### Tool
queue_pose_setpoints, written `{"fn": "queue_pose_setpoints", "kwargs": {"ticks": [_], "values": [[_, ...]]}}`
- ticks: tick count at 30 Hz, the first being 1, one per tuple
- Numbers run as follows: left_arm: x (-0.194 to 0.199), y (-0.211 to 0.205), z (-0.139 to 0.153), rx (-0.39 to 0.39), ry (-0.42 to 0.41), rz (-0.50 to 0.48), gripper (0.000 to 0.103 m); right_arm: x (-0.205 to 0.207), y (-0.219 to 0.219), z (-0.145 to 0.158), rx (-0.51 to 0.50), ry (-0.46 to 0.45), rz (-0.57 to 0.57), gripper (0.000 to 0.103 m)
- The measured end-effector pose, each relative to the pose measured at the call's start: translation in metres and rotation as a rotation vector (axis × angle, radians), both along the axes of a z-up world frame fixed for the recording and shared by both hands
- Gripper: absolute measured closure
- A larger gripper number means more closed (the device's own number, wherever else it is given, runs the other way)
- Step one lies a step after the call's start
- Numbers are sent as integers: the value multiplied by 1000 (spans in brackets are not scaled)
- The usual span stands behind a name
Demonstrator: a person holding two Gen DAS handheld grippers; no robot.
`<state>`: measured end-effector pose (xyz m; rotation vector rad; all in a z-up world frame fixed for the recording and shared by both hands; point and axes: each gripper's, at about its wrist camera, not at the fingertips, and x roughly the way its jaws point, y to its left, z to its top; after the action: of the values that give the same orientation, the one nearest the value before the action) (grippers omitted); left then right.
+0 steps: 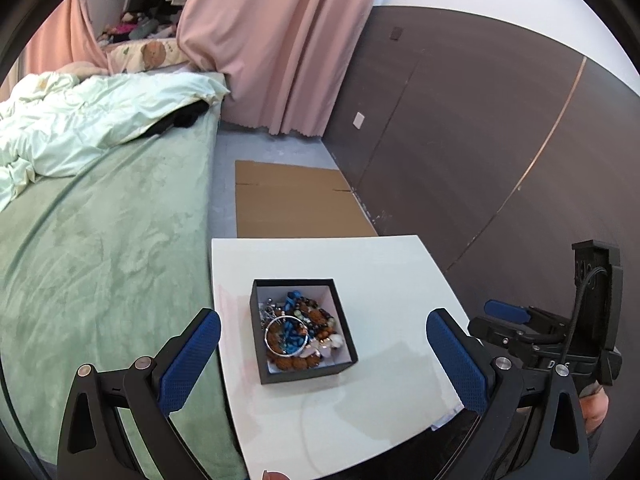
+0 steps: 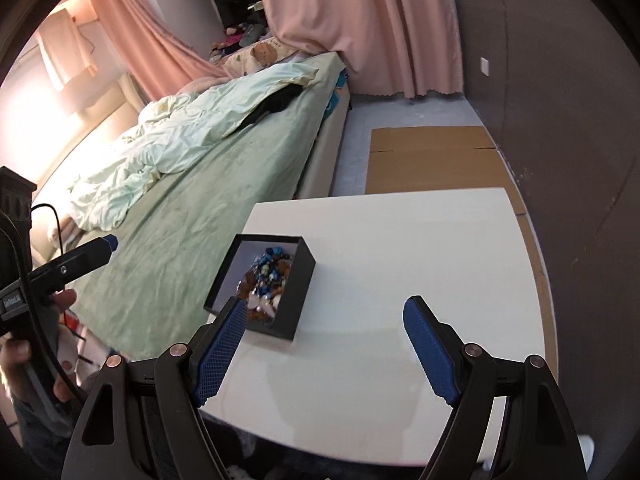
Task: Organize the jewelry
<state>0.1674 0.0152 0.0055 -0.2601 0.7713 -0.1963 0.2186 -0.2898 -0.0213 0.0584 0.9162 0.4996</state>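
Observation:
A black open box [image 1: 262, 332] stands on a white table [image 1: 380, 280]. It holds a pile of jewelry [image 1: 300, 330]: blue and brown beads, pale stones and a silver bangle [image 1: 286, 336]. My left gripper [image 1: 323, 322] is open and empty, above the table with the box between its fingers in view. The right wrist view shows the box [image 2: 298, 284] and jewelry [image 2: 266, 280] ahead and left of my right gripper [image 2: 324, 312], which is open and empty over bare table [image 2: 400, 240]. The right gripper also shows at the right edge of the left wrist view [image 1: 516, 314].
A bed with a green sheet [image 1: 100, 240] and a pale duvet [image 1: 80, 120] runs along the table's left side. Flat cardboard [image 1: 292, 204] lies on the floor beyond the table. A dark wall [image 1: 480, 140] is on the right, with pink curtains [image 1: 280, 40] behind.

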Motion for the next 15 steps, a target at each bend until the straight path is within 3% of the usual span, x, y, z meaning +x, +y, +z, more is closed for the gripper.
{"fn": "queue_pose_setpoints", "kwargs": {"ticks": [2, 6, 15], "values": [[-9, -5, 4, 8, -12, -7, 0, -9, -2, -1, -59, -14, -56, 22], [-29, -15, 13, 39, -50, -18, 0, -30, -11, 3, -47, -30, -100, 22], [-78, -23, 28, 32, -99, -8, 0, -79, -23, 25, -12, -73, -82, 22]]}}
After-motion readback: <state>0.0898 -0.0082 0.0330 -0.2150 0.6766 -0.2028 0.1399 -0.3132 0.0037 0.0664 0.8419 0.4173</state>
